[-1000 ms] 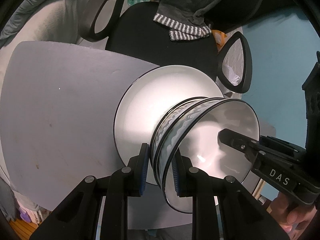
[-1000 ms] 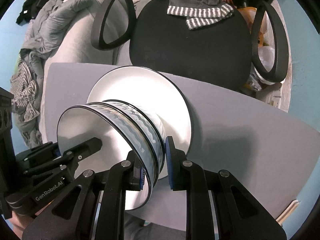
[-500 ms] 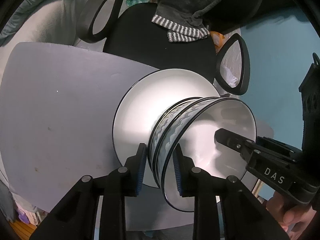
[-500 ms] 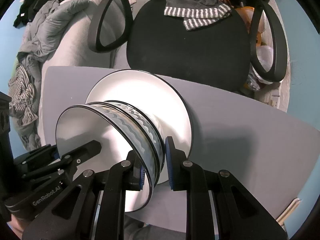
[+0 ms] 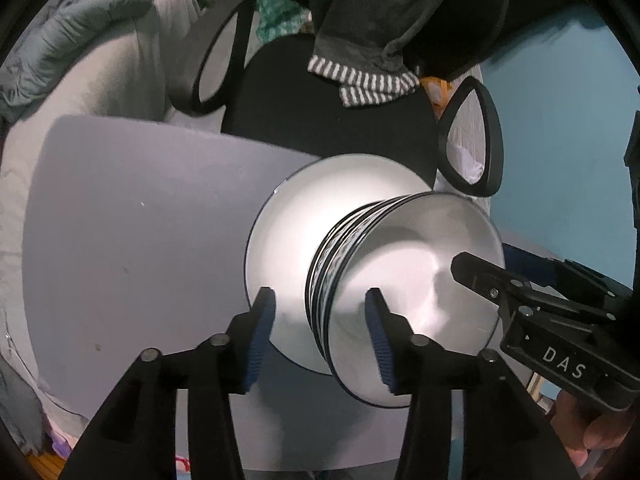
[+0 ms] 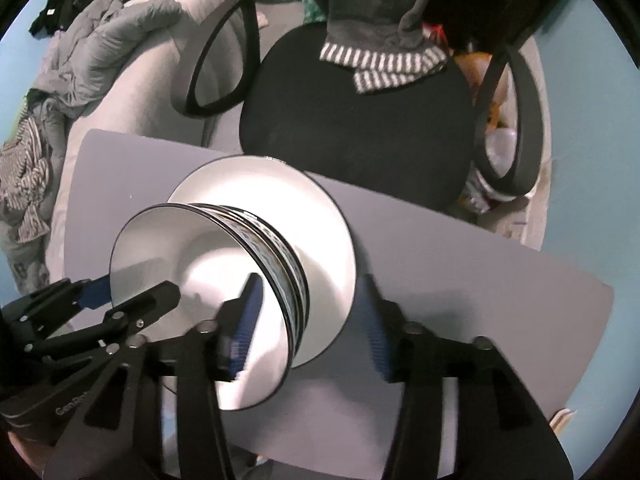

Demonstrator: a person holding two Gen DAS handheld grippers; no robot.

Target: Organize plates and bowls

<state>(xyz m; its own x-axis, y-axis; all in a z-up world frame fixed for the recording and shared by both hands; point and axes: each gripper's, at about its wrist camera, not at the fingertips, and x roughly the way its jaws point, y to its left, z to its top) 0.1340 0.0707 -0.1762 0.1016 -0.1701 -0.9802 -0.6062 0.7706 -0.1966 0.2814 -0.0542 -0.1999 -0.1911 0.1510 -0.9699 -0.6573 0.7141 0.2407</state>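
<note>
While my two claws spread apart over the grey table (image 5: 132, 240), stacked bowls (image 5: 404, 292) sit on a white plate (image 5: 288, 248) at the centre of both views. At lower left of the left wrist view, my left gripper (image 5: 320, 336) straddles the near rim of the bowls, its blue pads (image 5: 262, 336) opening and clear of the rim on either side; nothing is pinched. At the right edge of that view my right gripper (image 5: 476, 268) reaches in over the top bowl's far side. In the right wrist view the same pair is mirrored: left gripper (image 6: 132, 292) at lower left, right gripper (image 6: 308, 320) at bottom centre, jaws likewise opening around the rim without pressing it. I judge the stack is set down centred on the plate, so both claws can let go. A black chair (image 6: 352, 128) draped with clothing (image 6: 380, 12) fills the top of the frame.
</note>
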